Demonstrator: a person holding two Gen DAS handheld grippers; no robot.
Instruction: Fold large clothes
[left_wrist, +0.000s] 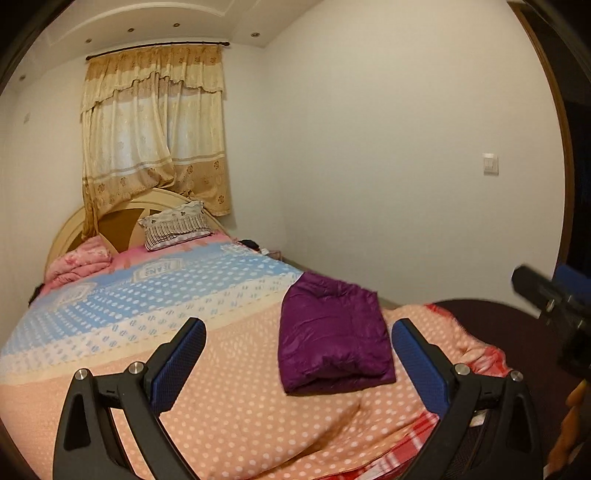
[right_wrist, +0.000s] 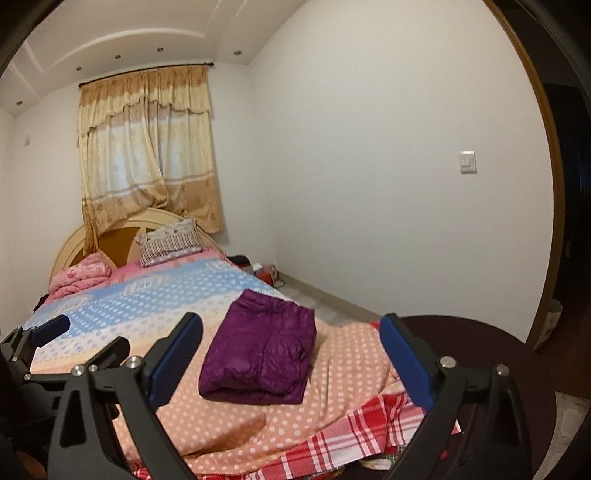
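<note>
A purple puffy jacket lies folded into a neat rectangle on the polka-dot bedspread near the foot of the bed; it also shows in the right wrist view. My left gripper is open and empty, held back from the jacket above the bed's foot. My right gripper is open and empty, also held back from the jacket. The right gripper appears at the right edge of the left wrist view, and the left gripper at the left edge of the right wrist view.
The bed has a striped pillow and a pink quilt by the headboard under a curtained window. A red checked sheet hangs at the bed's foot. A dark round surface sits at the right, and a white wall runs along the bed.
</note>
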